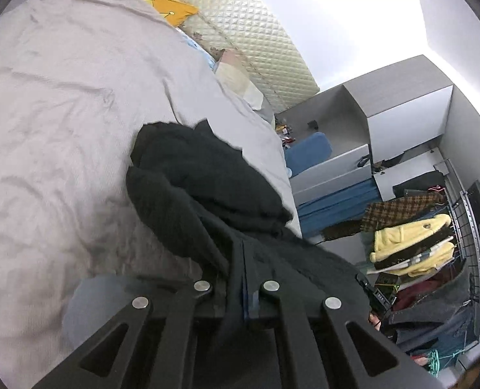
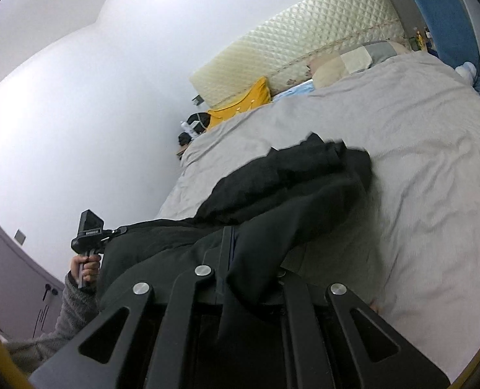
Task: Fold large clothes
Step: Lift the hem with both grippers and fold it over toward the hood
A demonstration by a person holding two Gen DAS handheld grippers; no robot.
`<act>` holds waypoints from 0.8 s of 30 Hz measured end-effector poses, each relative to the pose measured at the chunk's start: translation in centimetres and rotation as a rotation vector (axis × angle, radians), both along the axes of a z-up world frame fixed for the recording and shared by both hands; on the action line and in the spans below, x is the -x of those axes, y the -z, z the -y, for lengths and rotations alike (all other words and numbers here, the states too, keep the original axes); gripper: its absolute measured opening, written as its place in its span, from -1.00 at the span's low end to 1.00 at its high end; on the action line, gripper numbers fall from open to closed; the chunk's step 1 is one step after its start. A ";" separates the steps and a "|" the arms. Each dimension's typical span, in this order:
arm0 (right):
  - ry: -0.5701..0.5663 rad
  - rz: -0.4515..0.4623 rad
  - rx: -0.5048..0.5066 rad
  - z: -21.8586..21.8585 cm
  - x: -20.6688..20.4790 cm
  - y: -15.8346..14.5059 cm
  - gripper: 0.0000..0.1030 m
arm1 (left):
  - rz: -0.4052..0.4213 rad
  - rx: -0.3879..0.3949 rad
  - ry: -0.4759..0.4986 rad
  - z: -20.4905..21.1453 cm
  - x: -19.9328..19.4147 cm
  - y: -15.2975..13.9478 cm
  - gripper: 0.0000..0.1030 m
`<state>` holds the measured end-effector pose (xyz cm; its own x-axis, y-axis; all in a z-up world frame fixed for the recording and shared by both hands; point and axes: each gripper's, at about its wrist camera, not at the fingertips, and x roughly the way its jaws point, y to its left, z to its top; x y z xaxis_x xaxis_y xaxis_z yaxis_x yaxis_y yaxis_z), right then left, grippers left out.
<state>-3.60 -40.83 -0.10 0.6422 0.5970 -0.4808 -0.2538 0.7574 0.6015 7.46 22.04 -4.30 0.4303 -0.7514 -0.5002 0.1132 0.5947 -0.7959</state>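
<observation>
Black garment pinched in both claws, left claw and right claw; bulk trails forward onto bed.

grey bedsheet, yellow pillow, quilted headboard

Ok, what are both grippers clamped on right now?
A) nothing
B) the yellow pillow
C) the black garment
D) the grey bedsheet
C: the left gripper and the right gripper are each shut on an edge of the black garment, which hangs between them above the grey bedsheet.
</observation>
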 end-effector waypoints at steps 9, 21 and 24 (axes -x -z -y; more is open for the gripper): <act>0.093 -0.101 -0.057 2.0 -2.6 0.9 -0.87 | -0.028 -0.086 0.008 1.3 -3.6 0.0 -0.93; 0.302 -0.253 -0.182 7.3 -19.1 5.3 -0.86 | -0.016 -0.374 -0.072 6.3 -18.5 -1.2 -0.90; 0.366 -0.309 -0.196 8.5 -22.4 7.4 -0.87 | -0.021 -0.422 -0.096 7.9 -21.6 -0.5 -0.88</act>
